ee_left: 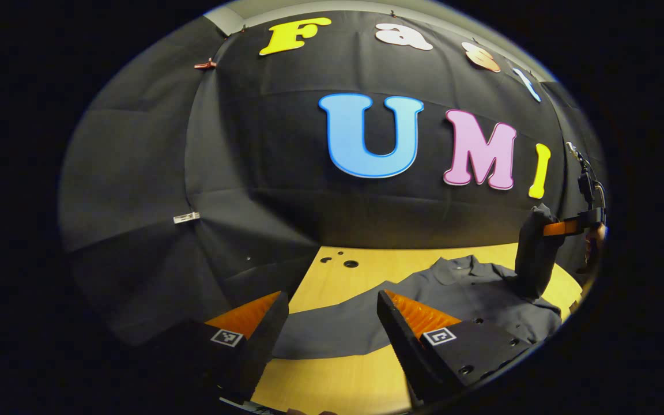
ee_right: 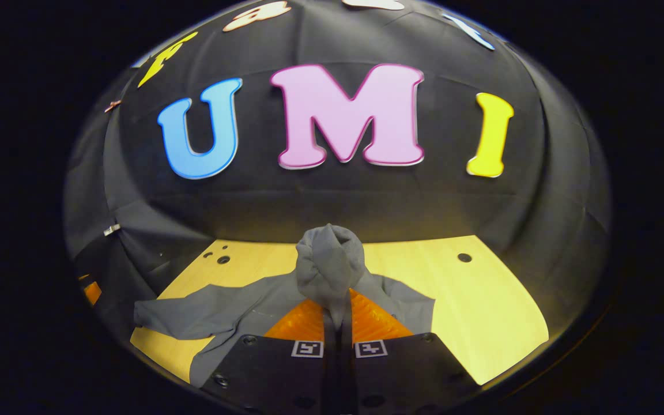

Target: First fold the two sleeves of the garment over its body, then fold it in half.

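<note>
- Nearest the camera in the right gripper view, the right gripper (ee_right: 336,323) has its fingers pressed together on a bunched sleeve (ee_right: 329,262), which stands up from the pinch in a lifted hump.
- Beneath and beyond that pinch, the garment (ee_right: 234,314) lies flat on the bench (ee_right: 482,300), its other sleeve (ee_right: 162,317) stretched out toward the bench's left edge.
- At the near edge of the bench in the left gripper view, the left gripper (ee_left: 332,323) hangs with fingers spread wide and nothing between them, just over that outstretched sleeve (ee_left: 332,328).
- Farther off toward the right edge in that view, the right gripper (ee_left: 565,227) holds its sleeve (ee_left: 535,253) upright above the garment's shoulder.
- My judgement: the first sleeve fold is in hand. Carry the lifted sleeve across toward the middle of the body, keep it low so the cloth does not drag the shoulder out of place, and lay it flat before letting go.
- The free claw could steady the body near the collar (ee_left: 459,266), then take the other sleeve by its end.
</note>
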The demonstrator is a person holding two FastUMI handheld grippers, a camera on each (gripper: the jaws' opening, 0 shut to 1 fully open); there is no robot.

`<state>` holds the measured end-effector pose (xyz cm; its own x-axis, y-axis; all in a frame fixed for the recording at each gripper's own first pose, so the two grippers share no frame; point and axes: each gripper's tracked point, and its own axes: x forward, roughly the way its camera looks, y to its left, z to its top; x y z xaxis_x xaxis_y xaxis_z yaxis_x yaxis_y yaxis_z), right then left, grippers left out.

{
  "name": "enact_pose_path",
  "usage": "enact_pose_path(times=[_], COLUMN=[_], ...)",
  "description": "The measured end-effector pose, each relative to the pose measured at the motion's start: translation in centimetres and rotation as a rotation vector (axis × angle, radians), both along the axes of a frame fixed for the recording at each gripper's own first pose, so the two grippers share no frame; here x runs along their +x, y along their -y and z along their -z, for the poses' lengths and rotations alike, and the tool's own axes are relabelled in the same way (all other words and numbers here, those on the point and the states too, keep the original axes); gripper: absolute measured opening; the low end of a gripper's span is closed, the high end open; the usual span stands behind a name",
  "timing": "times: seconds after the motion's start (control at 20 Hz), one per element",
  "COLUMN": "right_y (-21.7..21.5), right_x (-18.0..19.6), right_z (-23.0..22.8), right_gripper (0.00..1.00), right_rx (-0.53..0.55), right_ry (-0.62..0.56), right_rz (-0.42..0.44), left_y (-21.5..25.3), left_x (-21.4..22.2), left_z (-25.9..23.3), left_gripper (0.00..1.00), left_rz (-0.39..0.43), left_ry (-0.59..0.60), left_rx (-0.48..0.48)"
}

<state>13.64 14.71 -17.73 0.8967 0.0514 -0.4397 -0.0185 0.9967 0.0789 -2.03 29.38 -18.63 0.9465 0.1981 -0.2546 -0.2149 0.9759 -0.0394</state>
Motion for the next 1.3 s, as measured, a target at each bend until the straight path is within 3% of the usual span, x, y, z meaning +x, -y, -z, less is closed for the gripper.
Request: enact_pose_path(times=[0.35, 0.6, 0.8, 0.9, 1.1, 1.15, 1.2, 1.25, 1.3], right_y=[-7.2, -10.1, -11.3, -11.9, -13.2, -13.3, -13.5, -13.6, -13.6], right_x=[0.5, 0.1, -0.5, -1.0, -1.9, -2.0, -2.1, -2.0, -2.0], right_z=[10.6, 17.2, 19.6, 20.2, 21.4, 21.2, 20.7, 20.2, 19.3], right_gripper=[0.05, 0.06, 0.07, 0.1, 0.23, 0.3, 0.22, 0.46, 0.39], right_rx=[-0.056, -0.077, -0.062, -0.04, 0.051, 0.063, 0.069, 0.07, 0.073], right_ry=[-0.167, -0.29, -0.352, -0.368, -0.435, -0.439, -0.431, -0.414, -0.395], right_rz=[-0.098, -0.119, -0.122, -0.128, -0.139, -0.149, -0.159, -0.165, -0.171], left_y=[-7.1, -10.0, -11.9, -11.9, -12.4, -12.3, -12.3, -12.6, -12.6], left_x=[0.3, 0.4, 0.3, 0.1, 0.4, 0.8, 1.1, 1.1, 1.0], left_z=[6.0, 12.7, 17.6, 19.5, 22.2, 22.5, 22.6, 22.9, 23.0], left_gripper=[0.98, 0.98, 0.97, 0.98, 0.96, 0.96, 0.96, 0.96, 0.96], left_rz=[-0.06, -0.093, -0.134, -0.147, -0.152, -0.147, -0.141, -0.137, -0.133], left_ry=[-0.08, -0.191, -0.286, -0.333, -0.408, -0.414, -0.416, -0.419, -0.426], left_rx=[0.002, -0.095, -0.162, -0.21, -0.21, -0.214, -0.218, -0.221, -0.225])
